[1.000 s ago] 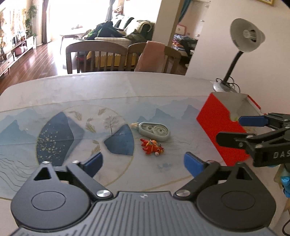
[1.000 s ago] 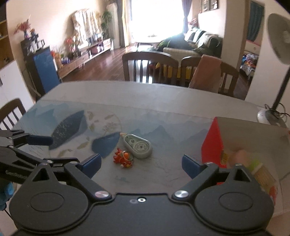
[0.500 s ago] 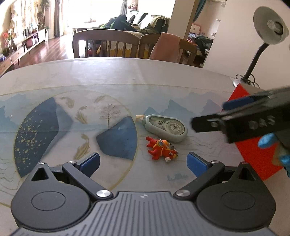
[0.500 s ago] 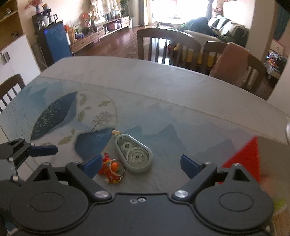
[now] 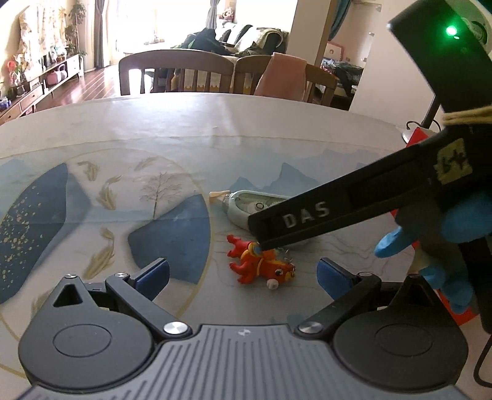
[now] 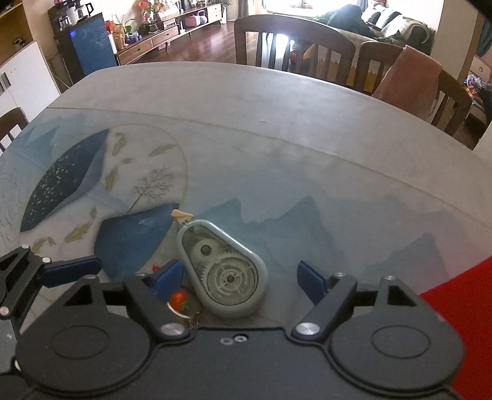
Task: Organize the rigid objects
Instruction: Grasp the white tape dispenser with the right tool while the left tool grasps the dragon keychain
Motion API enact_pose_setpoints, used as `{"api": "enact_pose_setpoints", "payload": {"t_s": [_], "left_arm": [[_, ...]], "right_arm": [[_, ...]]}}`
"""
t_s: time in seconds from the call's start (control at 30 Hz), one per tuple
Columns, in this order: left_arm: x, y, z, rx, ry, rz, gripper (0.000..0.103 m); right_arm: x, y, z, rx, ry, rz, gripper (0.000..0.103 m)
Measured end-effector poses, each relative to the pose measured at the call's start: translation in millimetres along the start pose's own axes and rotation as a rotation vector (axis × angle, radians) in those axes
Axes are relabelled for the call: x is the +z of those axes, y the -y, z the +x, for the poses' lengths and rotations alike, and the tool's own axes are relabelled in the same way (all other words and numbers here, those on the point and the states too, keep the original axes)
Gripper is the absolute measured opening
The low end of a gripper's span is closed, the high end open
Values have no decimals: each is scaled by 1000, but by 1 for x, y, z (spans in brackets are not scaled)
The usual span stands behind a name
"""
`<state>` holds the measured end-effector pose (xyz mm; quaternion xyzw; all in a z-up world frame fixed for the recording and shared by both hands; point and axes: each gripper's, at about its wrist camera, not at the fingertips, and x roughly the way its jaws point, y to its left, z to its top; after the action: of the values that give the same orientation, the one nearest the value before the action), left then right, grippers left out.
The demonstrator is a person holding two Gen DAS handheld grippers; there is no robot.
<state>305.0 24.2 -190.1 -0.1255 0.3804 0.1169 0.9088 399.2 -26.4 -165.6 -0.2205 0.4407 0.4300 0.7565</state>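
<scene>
Right wrist view: my parted right gripper (image 6: pixel 238 281) straddles the tape dispenser (image 6: pixel 223 272); it and the toy (image 5: pixel 261 264) remain unboxed, left gripper (image 5: pixel 243 277) open too.

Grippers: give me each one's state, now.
Left gripper: open, holding nothing.
Right gripper: open, jaws either side of the correction tape dispenser, not closed on it.

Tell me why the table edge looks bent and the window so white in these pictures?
Left wrist view: the fisheye lens bows the table rim into an arc, and the window behind the chairs is blown out by daylight. Right wrist view: same bending; the correction tape between the right tongs looks sharp, while the red box at the edge looks soft.
</scene>
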Motion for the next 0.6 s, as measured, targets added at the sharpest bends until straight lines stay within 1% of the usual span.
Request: {"api": "enact_pose_setpoints", "payload": {"t_s": [0.13,0.23,0.3,0.4,0.47,0.5,0.57,0.6], "left_arm": [[0,2,6,7,5,3,102],[0,4,9,2,9,11,102],[0,5,9,4,14,15,101],[2,7,12,15,14,27,91],[2,9,12,18,18,48,79],[3,10,12,17,20,54,76],[3,11,11,15,21,61,66],[3,12,11,10,20,64,64]], "right_arm": [[1,-6,5,-6,7,-27,78],[1,-9,6,-14,24,-43,69],[2,-9,5,-26,35,-48,56],[4,-2,5,-28,43,-23,52],[4,2,5,-48,48,-11,48],[4,3,4,-54,50,-5,49],[4,8,3,-65,52,21,48],[3,10,3,-72,52,32,48]]}}
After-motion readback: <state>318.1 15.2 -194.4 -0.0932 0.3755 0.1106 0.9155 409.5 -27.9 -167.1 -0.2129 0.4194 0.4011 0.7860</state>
